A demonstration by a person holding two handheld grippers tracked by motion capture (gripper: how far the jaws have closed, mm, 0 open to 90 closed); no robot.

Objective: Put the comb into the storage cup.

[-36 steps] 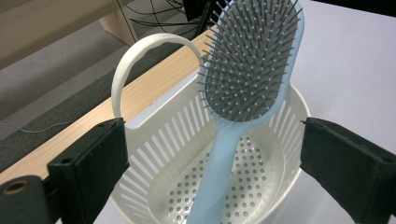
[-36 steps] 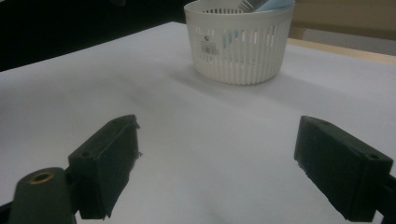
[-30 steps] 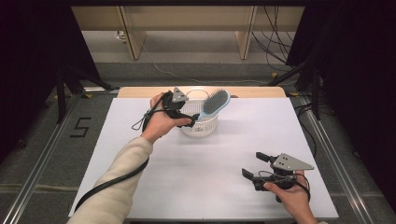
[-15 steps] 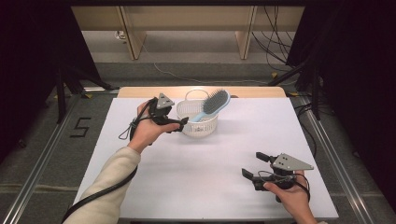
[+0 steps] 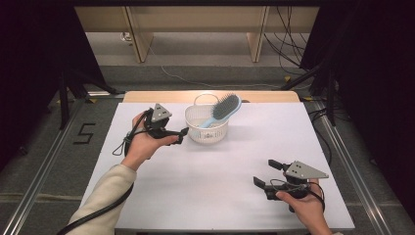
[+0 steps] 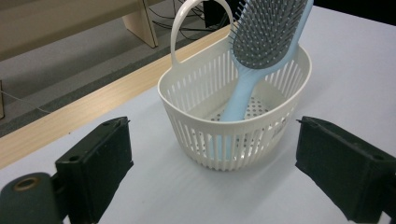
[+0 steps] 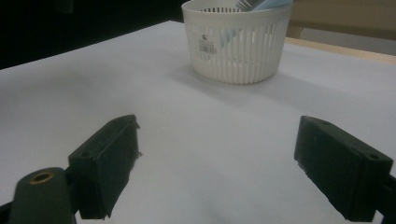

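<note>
Two tools gape wide and empty: our left tool sits just beside the basket holding the hairbrush, handle down, right tool well apart.

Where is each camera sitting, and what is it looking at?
High view: above the person's side, looking forward and down on the table; forearms, left gripper and right gripper show.
Left gripper view: rides the left gripper, faces the basket holding the hairbrush; open jaws show.
Right gripper view: low over the table, faces the basket from farther off; open jaws show.
All three share the basket.
</note>
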